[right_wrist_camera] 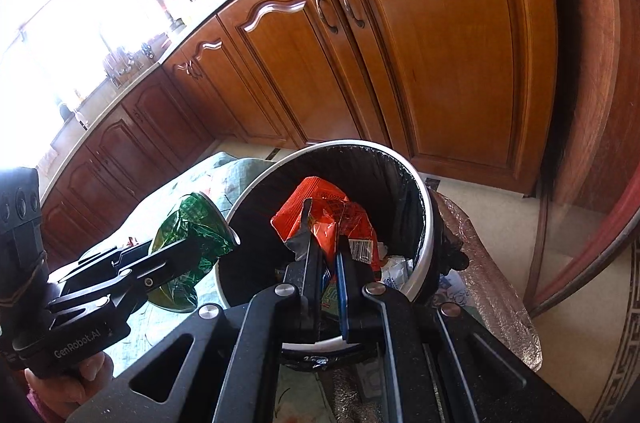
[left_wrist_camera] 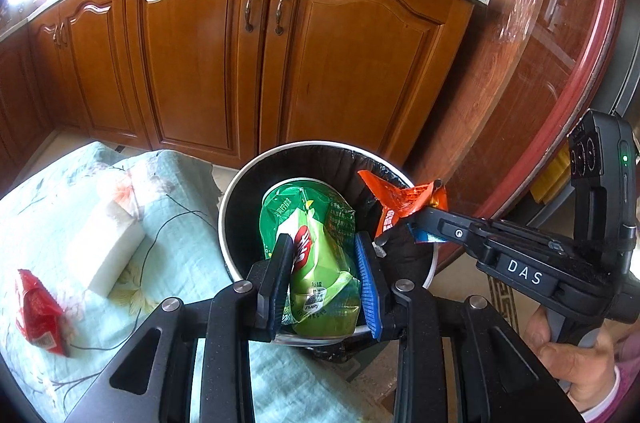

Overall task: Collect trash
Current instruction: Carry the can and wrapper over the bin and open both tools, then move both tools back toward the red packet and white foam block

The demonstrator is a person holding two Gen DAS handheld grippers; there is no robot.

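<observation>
A round white bin (left_wrist_camera: 240, 175) lined with a black bag stands on the floor before the wooden cabinets. My left gripper (left_wrist_camera: 325, 243) is shut on a crumpled green snack bag (left_wrist_camera: 316, 223), held over the bin's mouth. My right gripper (right_wrist_camera: 326, 243) is shut on an orange-red wrapper (right_wrist_camera: 320, 211), also above the bin (right_wrist_camera: 424, 247). In the left wrist view the right gripper (left_wrist_camera: 404, 223) comes in from the right with the orange wrapper (left_wrist_camera: 396, 199) at the bin's right rim. In the right wrist view the left gripper (right_wrist_camera: 224, 239) shows at the left with the green bag (right_wrist_camera: 188, 235). A red packet (left_wrist_camera: 38, 307) lies on the cloth-covered surface.
A pale floral cloth (left_wrist_camera: 180, 223) covers the surface left of the bin, with a white block (left_wrist_camera: 108, 247) and a thin black cord (left_wrist_camera: 160, 235) on it. Wooden cabinet doors (left_wrist_camera: 260, 55) stand behind. A round glass-topped table edge (left_wrist_camera: 592, 71) curves at the right. Some paper scraps (right_wrist_camera: 394, 269) lie in the bin.
</observation>
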